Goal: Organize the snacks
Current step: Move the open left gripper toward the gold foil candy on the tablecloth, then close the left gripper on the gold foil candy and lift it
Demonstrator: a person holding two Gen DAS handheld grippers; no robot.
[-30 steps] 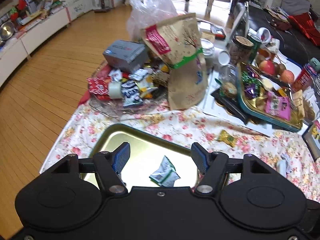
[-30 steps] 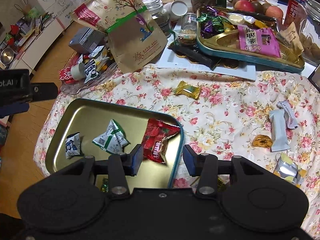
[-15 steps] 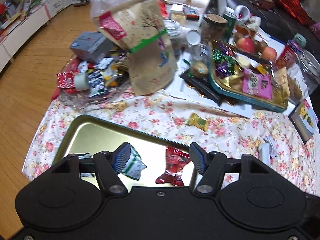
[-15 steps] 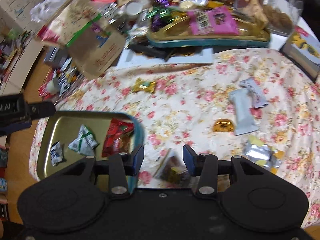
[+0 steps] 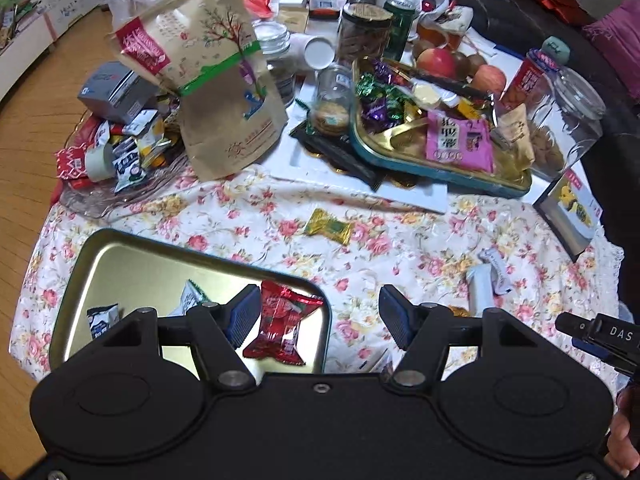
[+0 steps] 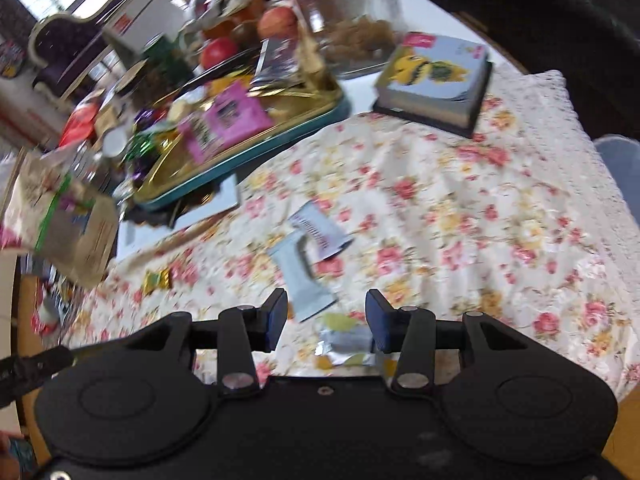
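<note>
A gold tin tray (image 5: 120,256) with a teal rim lies on the floral cloth at the near left. It holds a red snack pack (image 5: 282,328), a white-green pack (image 5: 188,296) and a small dark-and-white pack (image 5: 102,318). My left gripper (image 5: 316,314) is open and empty above the tray's right edge. My right gripper (image 6: 326,320) is open and empty, just above a silver-yellow wrapper (image 6: 344,344). A pale blue bar (image 6: 300,276) and a white sachet (image 6: 320,234) lie just beyond it. A gold candy (image 5: 330,230) lies on the cloth mid-table.
A second teal tray (image 5: 432,168) full of sweets stands at the back right, with jars (image 5: 576,120) and apples (image 5: 436,62) behind. A brown paper bag (image 5: 216,88) leans at the back left over a glass plate of snacks (image 5: 116,160). A boxed card set (image 6: 436,80) lies at the right.
Both grippers have swung right. The right wrist view has left the gold tray and now hovers over the loose wrappers on the cloth. The left gripper has shifted toward the tray's right edge.
</note>
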